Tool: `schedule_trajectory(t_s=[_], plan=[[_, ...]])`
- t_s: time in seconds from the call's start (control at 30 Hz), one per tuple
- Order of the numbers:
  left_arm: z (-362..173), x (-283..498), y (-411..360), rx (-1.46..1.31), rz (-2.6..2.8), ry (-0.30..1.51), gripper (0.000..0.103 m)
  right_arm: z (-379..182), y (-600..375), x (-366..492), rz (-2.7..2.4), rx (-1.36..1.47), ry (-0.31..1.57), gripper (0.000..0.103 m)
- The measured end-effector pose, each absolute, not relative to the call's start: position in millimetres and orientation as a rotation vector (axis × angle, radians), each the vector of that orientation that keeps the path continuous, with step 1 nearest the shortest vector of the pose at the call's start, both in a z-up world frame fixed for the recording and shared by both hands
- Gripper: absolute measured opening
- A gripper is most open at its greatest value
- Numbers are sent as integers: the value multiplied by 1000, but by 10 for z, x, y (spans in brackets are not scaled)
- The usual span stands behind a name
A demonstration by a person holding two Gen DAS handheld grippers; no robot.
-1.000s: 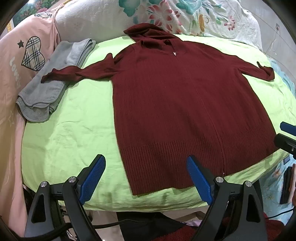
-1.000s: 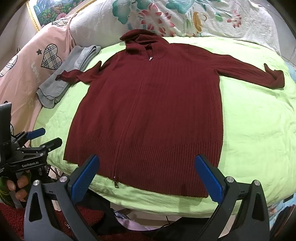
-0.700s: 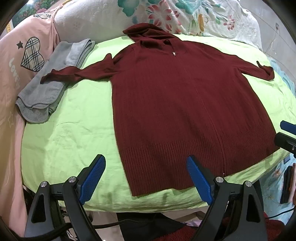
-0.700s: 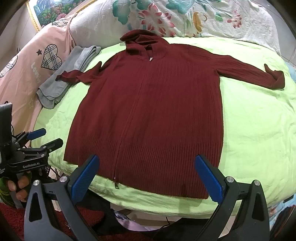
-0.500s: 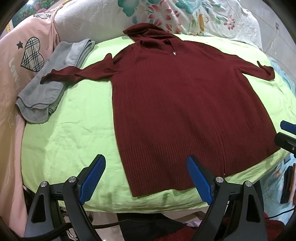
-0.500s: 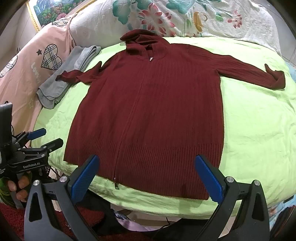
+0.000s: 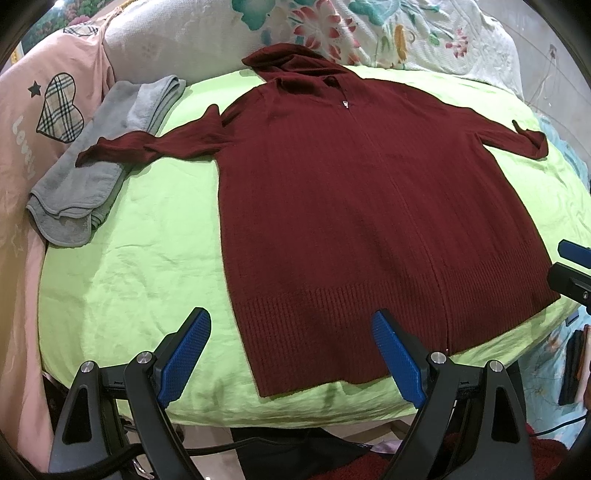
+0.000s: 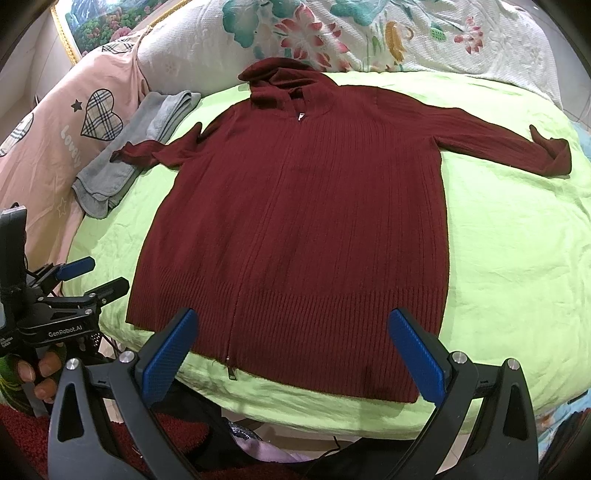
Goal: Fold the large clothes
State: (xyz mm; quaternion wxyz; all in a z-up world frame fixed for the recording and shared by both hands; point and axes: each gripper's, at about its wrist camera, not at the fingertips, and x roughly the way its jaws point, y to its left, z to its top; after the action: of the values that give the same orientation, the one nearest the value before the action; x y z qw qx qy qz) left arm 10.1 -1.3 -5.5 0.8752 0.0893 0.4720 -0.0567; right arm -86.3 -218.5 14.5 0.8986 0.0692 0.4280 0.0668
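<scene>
A dark red knitted zip hoodie [image 7: 362,206] [image 8: 303,229] lies flat, front up, on a lime green sheet [image 7: 140,258] [image 8: 517,258]. Its hood points away and both sleeves are spread out. Its left sleeve end rests on a grey folded cloth [image 7: 96,166]. My left gripper [image 7: 290,350] is open and empty, held off the bed's near edge by the hem's left corner. My right gripper [image 8: 291,350] is open and empty, over the hem's middle. The left gripper also shows at the left in the right wrist view [image 8: 88,277].
The grey folded cloth [image 8: 129,158] lies at the bed's left. A pink cover with a plaid heart [image 7: 59,107] drapes the left side. Floral pillows [image 8: 332,33] line the far edge. Dark red carpet and dark items lie below the bed's near edge.
</scene>
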Motion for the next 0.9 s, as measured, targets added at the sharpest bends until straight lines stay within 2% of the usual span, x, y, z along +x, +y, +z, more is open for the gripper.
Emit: schedule_trajectory(t_s=[0.33, 0.47, 0.57, 0.67, 0.73, 0.9], plan=[[-164, 333, -32, 177, -109, 981, 90, 87, -2483, -723, 102, 195, 838, 102], [-181, 478, -83, 210, -98, 991, 90, 196, -2898, -685, 53, 255, 725, 101], [-174, 576, -143, 209, -106, 978, 90, 304, -3363, -623, 2, 345, 701, 96], [-200, 664, -209, 223, -109, 980, 90, 351, -3836, -471, -96, 397, 739, 84], [-212, 724, -248, 233, -110, 976, 90, 457, -4280, -347, -175, 422, 702, 76], [-281, 893, -356, 250, -119, 1006, 90, 724, -5235, -49, -321, 449, 633, 65]])
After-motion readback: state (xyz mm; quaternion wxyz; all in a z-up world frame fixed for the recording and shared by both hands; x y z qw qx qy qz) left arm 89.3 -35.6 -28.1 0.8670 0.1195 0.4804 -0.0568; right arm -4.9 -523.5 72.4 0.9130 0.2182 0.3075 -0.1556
